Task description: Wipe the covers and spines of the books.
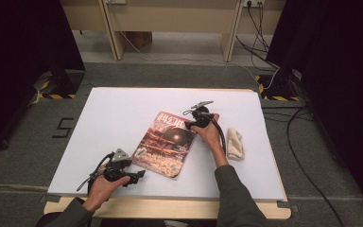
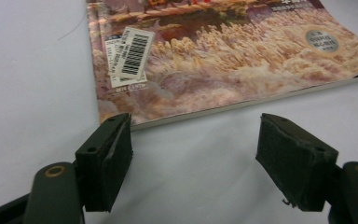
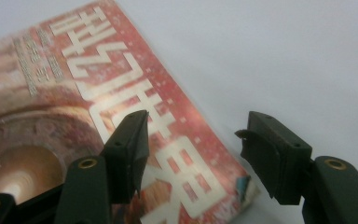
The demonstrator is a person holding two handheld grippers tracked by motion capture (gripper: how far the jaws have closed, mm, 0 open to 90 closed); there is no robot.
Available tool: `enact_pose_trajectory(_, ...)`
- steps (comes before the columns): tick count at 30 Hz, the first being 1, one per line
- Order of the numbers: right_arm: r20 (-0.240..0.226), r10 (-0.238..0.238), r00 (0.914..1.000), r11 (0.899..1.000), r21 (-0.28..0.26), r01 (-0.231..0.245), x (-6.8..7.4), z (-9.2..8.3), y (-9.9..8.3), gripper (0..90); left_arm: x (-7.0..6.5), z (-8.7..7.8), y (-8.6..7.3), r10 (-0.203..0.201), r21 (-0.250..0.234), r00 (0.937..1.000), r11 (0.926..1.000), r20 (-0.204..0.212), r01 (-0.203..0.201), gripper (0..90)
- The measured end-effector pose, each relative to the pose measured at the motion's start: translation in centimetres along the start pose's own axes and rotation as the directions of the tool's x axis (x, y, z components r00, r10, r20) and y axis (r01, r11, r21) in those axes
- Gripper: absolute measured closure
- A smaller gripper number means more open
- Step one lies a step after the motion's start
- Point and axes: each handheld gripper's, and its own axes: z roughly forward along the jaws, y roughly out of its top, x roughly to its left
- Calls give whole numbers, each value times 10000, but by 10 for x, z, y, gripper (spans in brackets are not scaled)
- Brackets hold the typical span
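We note the magazine (image 1: 166, 144) lying flat at centre frame of the high view, on the white table cover (image 1: 113, 113). The left gripper (image 1: 139, 176), lower left, has its jaws apart with nothing between them; in its own view they stand just short of the magazine's (image 2: 214, 60) near edge. The right gripper (image 1: 189, 126), at the magazine's upper right corner, is likewise parted and empty, its jaws straddling the cover's (image 3: 98, 107) edge. A folded cloth (image 1: 235, 143) lies right of centre.
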Motion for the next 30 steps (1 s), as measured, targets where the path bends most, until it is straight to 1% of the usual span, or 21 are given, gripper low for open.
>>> enact_pose_trajectory(1, -176, 153, 9997, 9999, 5, -153, -1, 1, 0, 424, -1, 1, 0, 41, 14, 10000, 10000, -33, -41, 256)
enact_pose_trajectory(2, -386, 266, 9989, 9996, -14, -267, -1, 1, -1, 416, -1, 1, 0, 100, 41, 9999, 9999, -37, -100, 248)
enact_pose_trajectory(5, -535, 225, 9983, 9997, 59, -222, 0, 0, -3, 403, -1, 2, 1, 8, -13, 10000, 10000, 5, -8, 233)
enact_pose_trajectory(7, -704, 270, 9972, 9994, 248, -253, 0, -4, -5, 403, 1, 2, 1, -85, -25, 10000, 10000, 31, 85, 226)
enact_pose_trajectory(10, -821, 228, 9964, 9990, 394, -196, 0, -11, -11, 403, 4, 2, 1, -243, -55, 9997, 9997, -22, 243, 213)
enact_pose_trajectory(14, -607, 325, 9976, 9971, 706, -282, 6, -25, -21, 399, 12, 3, 4, -617, -175, 9981, 9979, -55, 616, 183)
enact_pose_trajectory(16, -569, 370, 9977, 9956, 878, -319, 11, -34, -29, 394, 18, 4, 6, -771, -223, 9968, 9968, -197, 767, 183)
enact_pose_trajectory(18, -649, 254, 9976, 9941, 1071, -184, 15, -44, -38, 390, 23, 7, 9, -904, -265, 9953, 9956, -354, 895, 183)
enact_pose_trajectory(20, -718, 236, 9971, 9943, 1051, -160, 20, -53, -48, 390, 28, 9, 12, -1070, -310, 9933, 9939, -445, 1057, 184)
enact_pose_trajectory(23, -754, 199, 9970, 9959, 891, -131, 28, -66, -65, 393, 34, 13, 16, -1068, -371, 9922, 9938, -648, 1046, 184)
enact_pose_trajectory(26, -810, 200, 9965, 9965, 823, -134, 36, -79, -79, 393, 38, 18, 21, -1035, -331, 9924, 9943, -670, 1014, 173)
enact_pose_trajectory(27, -801, 106, 9967, 9965, 836, -39, 39, -82, -83, 391, 39, 20, 23, -1045, -324, 9918, 9942, -732, 1024, 170)
enact_pose_trajectory(29, -868, 101, 9962, 9965, 836, -29, 45, -89, -91, 390, 41, 23, 27, -1000, -306, 9920, 9947, -775, 979, 167)
enact_pose_trajectory(30, -915, 183, 9956, 9966, 812, -109, 49, -93, -96, 390, 43, 25, 29, -988, -320, 9921, 9948, -776, 966, 167)
